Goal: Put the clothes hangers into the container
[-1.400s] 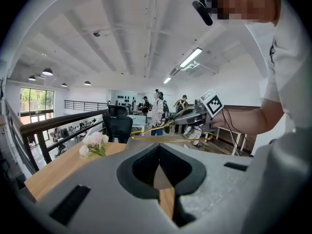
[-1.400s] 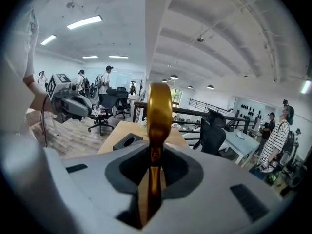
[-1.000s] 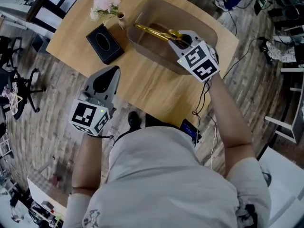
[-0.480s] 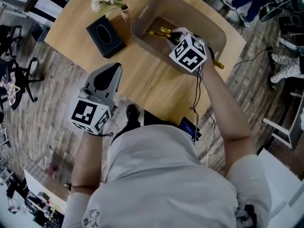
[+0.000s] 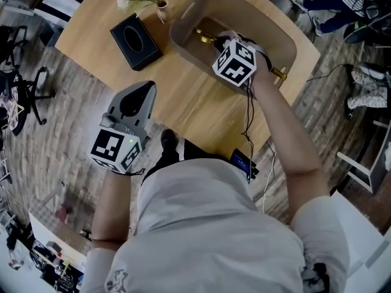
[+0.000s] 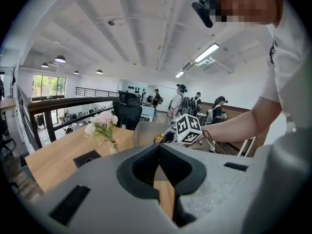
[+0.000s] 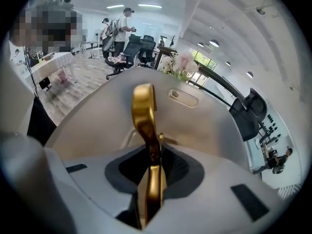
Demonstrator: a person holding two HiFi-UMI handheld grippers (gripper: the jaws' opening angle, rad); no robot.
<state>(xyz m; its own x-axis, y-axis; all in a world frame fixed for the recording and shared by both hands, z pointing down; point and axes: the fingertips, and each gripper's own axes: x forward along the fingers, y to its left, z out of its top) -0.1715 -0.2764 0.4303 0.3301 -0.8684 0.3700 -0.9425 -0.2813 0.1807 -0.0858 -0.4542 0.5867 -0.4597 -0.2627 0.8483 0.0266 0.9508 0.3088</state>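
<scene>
Your right gripper (image 7: 155, 152) reaches down into the beige container (image 5: 292, 41) on the tabletop (image 5: 183, 105). Its fingers have just eased slightly wider, and they pinch the gold hanger (image 7: 144, 112), which stands upright inside the container's walls. Your left gripper (image 6: 163, 189) hangs just off the tabletop's near edge, fingers narrowly apart, nothing between them.

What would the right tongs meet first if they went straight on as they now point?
Likely the inside of the container, floor or far wall, depth being unclear; the right tongs, shut on the gold hanger, point down into it.
</scene>
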